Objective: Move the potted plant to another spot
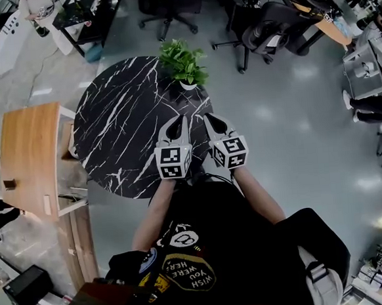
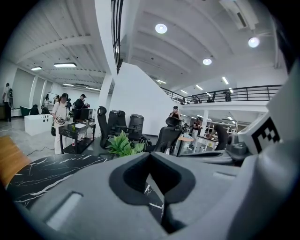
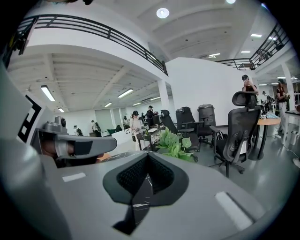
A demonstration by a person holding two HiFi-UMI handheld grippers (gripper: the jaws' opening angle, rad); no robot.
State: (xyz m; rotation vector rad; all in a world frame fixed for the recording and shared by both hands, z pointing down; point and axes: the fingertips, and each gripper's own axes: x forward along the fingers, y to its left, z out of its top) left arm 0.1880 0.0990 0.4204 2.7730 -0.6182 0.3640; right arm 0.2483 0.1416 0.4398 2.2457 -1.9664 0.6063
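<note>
Plant (image 1: 182, 62): green, leafy, in white pot (image 1: 189, 85); stood upright at far edge of surface (image 1: 120, 128), which is round, black marble with white veins.
Left hand-held gripper (image 1: 179, 120): jaws closed together, nothing held; held over near part of surface, pointed toward plant, well short of it.
Right hand-held gripper (image 1: 210, 118): jaws closed together, nothing held; held just beside left one, pointed same way, apart from plant.
Wooden bench (image 1: 29, 151): left of surface.
Office chairs (image 1: 166, 6): on floor beyond plant.

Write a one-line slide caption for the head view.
Left gripper and right gripper, both shut, face a potted plant on a black marble table.
</note>
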